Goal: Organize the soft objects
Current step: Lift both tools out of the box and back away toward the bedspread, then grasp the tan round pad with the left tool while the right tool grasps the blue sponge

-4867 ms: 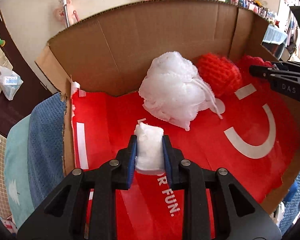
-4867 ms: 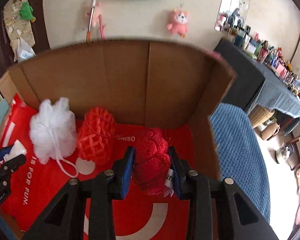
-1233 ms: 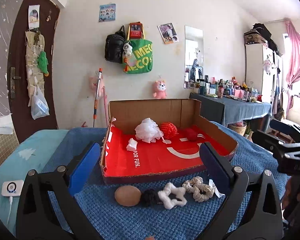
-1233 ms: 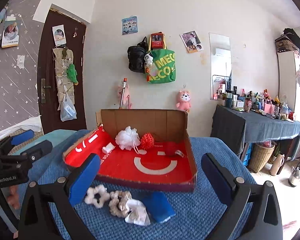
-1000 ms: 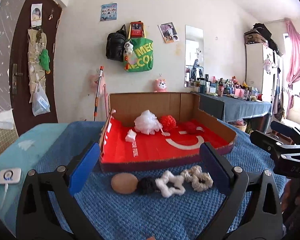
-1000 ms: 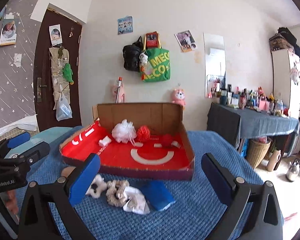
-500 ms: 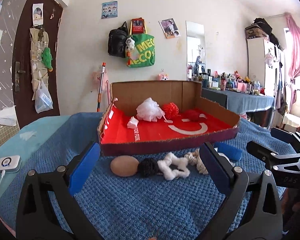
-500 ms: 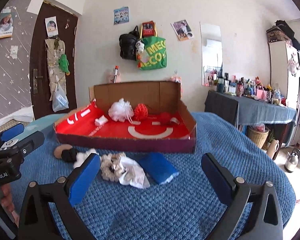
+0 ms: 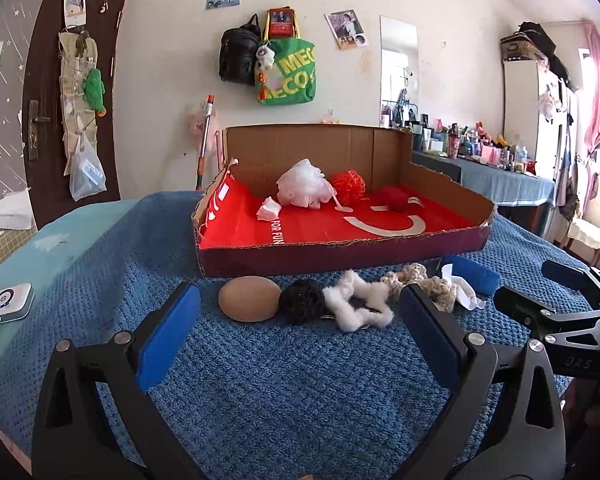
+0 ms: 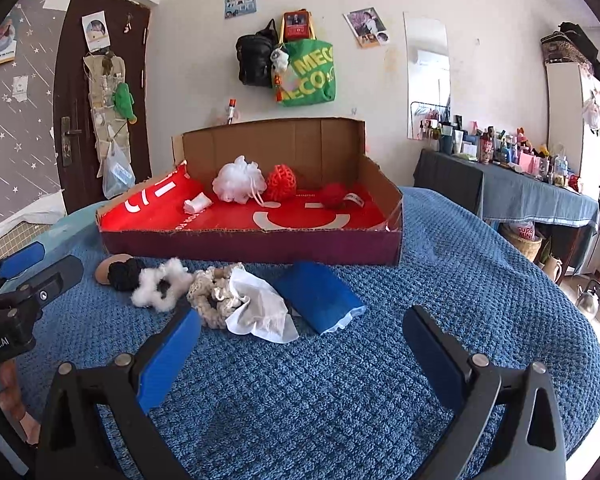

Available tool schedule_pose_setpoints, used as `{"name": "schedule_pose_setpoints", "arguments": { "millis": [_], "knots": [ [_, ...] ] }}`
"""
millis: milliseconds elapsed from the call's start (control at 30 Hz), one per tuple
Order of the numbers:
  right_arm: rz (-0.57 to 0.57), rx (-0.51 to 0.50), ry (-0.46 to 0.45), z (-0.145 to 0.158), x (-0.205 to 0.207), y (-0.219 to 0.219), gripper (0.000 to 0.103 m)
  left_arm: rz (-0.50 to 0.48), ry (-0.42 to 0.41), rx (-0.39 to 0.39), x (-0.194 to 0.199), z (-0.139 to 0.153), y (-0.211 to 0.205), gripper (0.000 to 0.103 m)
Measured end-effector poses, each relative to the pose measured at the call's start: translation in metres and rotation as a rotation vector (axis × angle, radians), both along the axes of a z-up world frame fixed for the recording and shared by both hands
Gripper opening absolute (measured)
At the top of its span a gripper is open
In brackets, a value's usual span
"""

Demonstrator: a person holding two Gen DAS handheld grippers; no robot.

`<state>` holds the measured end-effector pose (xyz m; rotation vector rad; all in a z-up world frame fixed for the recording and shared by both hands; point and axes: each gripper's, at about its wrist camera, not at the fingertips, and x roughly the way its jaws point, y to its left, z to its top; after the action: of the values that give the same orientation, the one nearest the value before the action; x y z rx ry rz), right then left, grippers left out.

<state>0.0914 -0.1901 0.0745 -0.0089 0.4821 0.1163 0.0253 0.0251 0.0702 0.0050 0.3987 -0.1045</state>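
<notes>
A cardboard tray [image 9: 340, 256] with a red lining holds a white mesh puff [image 9: 303, 185], an orange knit ball [image 9: 349, 186], a red yarn ball [image 9: 394, 198] and a small white pad [image 9: 269, 211]. In front of it on the blue blanket lie a tan egg-shaped sponge [image 9: 249, 298], a black scrunchie [image 9: 302, 306], a white fluffy scrunchie [image 9: 358, 306], a beige scrunchie [image 10: 212, 296], a white cloth [image 10: 260, 312] and a blue pad [image 10: 320, 296]. My left gripper [image 9: 300, 340] is open and empty, short of the sponge and scrunchies. My right gripper [image 10: 300, 344] is open and empty, short of the cloth and blue pad.
The blue knit blanket [image 10: 380, 380] covers the bed. A small white device with a cable [image 9: 6, 300] lies at the left edge. A dark table with bottles [image 10: 520, 192] stands to the right. A door [image 10: 88, 112] and hanging bags [image 10: 300, 68] are on the far wall.
Both grippers have let go of their objects, pulled back out of the tray and dropped lower toward the blanket. Both now stand open in front of the loose row.
</notes>
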Motion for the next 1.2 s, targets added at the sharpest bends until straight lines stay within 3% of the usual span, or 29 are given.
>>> {"name": "schedule_pose_setpoints", "arguments": {
  "millis": [367,733,1000,1200],
  "knots": [
    [0.004,-0.030,0.098,0.003,0.029,-0.010,0.103,-0.016,0.148,-0.027,0.034,-0.003,0.018,0.101],
    [0.060,-0.073,0.250,0.009,0.072,-0.027,0.103,-0.084,0.313,0.086,0.073,-0.002,0.045,0.101],
    [0.110,-0.097,0.387,-0.003,0.099,-0.030,0.103,-0.145,0.421,0.139,0.101,-0.015,0.053,0.101],
    [0.136,-0.098,0.431,-0.008,0.106,-0.029,0.103,-0.178,0.481,0.191,0.112,-0.027,0.051,0.101]
  ]
}}
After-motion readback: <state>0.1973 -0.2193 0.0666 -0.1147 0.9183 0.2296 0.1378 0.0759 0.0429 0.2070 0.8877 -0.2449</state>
